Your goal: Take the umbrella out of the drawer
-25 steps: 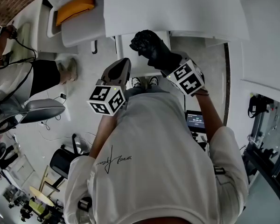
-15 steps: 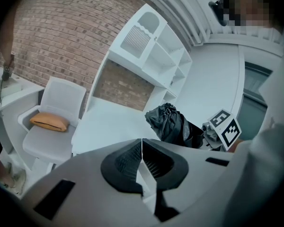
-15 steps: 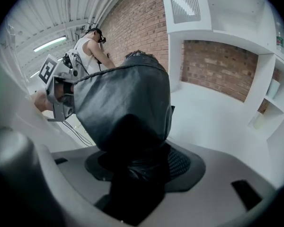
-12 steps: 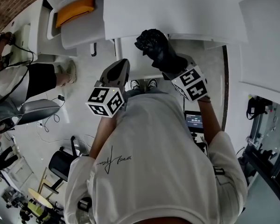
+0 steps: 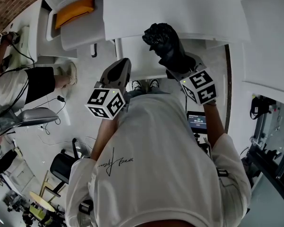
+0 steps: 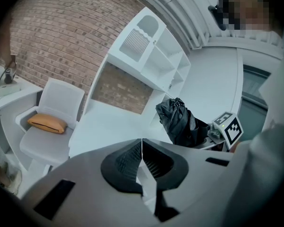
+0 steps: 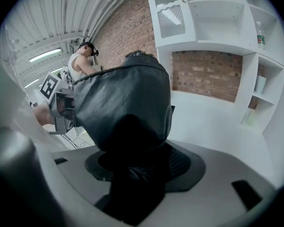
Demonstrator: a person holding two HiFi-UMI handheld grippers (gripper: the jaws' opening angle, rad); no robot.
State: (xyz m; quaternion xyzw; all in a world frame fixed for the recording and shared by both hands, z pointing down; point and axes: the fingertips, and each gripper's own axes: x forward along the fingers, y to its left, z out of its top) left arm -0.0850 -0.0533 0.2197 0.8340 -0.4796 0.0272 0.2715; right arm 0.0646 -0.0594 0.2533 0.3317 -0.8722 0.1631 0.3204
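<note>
The folded black umbrella [image 5: 161,38] is held up over the white desk top [image 5: 180,8], above the white drawer [image 5: 137,56]. My right gripper [image 5: 174,60] is shut on its lower end. In the right gripper view the umbrella [image 7: 125,105] fills the middle and hides the fingertips of the right gripper [image 7: 137,169]. My left gripper [image 5: 123,66] hangs beside it to the left, apart from the umbrella. In the left gripper view the left gripper [image 6: 142,157] is shut on nothing, and the umbrella [image 6: 179,121] stands upright to the right.
A white chair with an orange cushion [image 5: 75,7] stands at the desk's left. A white shelf unit [image 7: 217,18] with a bottle [image 7: 261,38] rises behind the desk against a brick wall. Another person [image 5: 19,82] is at the left, near cables on the floor.
My right gripper has carried the umbrella farther over the desk top and a little to the right. The left gripper has stayed almost still and shut.
</note>
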